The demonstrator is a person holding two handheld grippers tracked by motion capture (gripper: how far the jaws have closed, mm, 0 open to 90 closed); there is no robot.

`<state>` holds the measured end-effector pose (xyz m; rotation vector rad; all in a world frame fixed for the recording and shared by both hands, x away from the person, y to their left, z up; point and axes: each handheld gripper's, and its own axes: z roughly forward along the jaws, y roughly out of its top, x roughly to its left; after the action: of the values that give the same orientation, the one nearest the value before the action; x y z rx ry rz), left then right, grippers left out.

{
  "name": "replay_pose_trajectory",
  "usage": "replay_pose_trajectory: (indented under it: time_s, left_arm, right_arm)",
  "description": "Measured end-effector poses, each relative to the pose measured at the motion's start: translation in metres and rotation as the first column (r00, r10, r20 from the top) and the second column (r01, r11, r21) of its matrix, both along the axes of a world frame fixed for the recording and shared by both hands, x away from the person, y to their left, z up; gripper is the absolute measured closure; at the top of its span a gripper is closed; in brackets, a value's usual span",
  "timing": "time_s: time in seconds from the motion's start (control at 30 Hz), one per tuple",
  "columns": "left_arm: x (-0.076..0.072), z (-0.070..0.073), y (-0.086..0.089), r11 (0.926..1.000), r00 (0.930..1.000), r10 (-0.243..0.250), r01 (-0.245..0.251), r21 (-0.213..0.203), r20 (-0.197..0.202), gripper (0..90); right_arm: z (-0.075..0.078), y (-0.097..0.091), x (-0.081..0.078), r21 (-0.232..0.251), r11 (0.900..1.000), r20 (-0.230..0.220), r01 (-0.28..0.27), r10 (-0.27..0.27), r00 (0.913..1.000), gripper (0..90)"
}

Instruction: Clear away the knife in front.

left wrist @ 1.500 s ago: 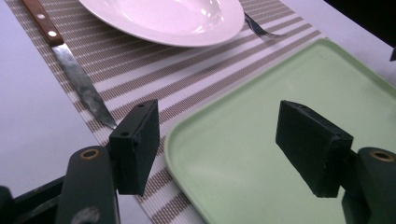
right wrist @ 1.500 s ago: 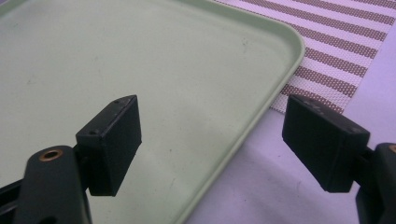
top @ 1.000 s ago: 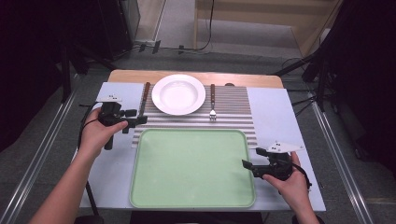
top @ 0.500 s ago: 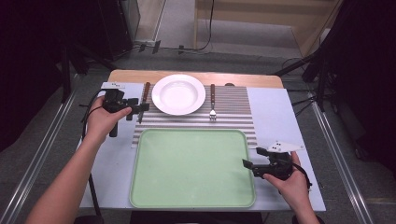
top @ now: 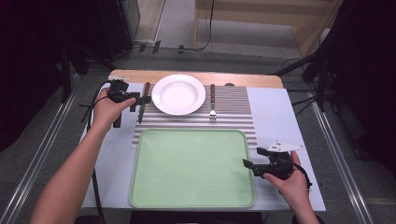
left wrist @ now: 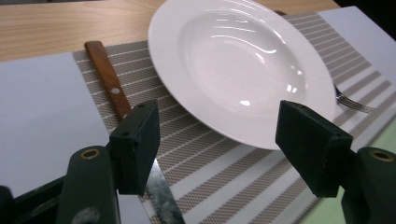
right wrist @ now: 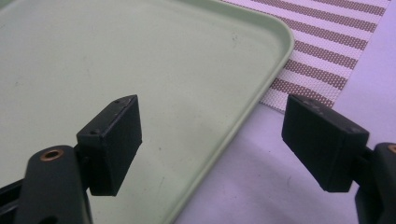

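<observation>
high: above, forward-down | claw cams: close, low | shared: tray (top: 191, 165), plate (left wrist: 233, 65)

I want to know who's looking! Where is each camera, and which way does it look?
High view: above the table, looking down; both forearms, left gripper, right gripper.
Left gripper view: on the left gripper, facing plate and knife.
Right gripper view: on the right gripper, facing tray.
The plate shows in the high and left gripper views.

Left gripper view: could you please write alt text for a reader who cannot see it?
The left claw, jaws open, hangs low over a striped placemat, close to a white deep plate. A wooden-handled knife lies left of the plate, its blade passing under the left jaw; fork tines show at the right.
</observation>
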<state>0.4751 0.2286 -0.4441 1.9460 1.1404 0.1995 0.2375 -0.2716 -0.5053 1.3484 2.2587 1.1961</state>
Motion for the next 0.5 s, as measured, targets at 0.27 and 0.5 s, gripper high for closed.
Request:
replay_pose_trajectory:
  time_s: [0.27,0.5]
  left_arm:
    - [0.021,-0.006,0.001,0.9977,0.9982,0.060,-0.060,0.033,0.004,30.8]
    - [0.030,-0.011,0.003,0.9923,0.9941,0.108,-0.108,0.060,0.002,30.8]
  right_arm:
    - [0.000,-0.001,0.000,0.001,1.0000,0.000,0.002,-0.002,1.0000,19.3]
    - [0.000,-0.001,0.000,0.001,1.0000,-0.004,0.002,-0.002,1.0000,19.3]
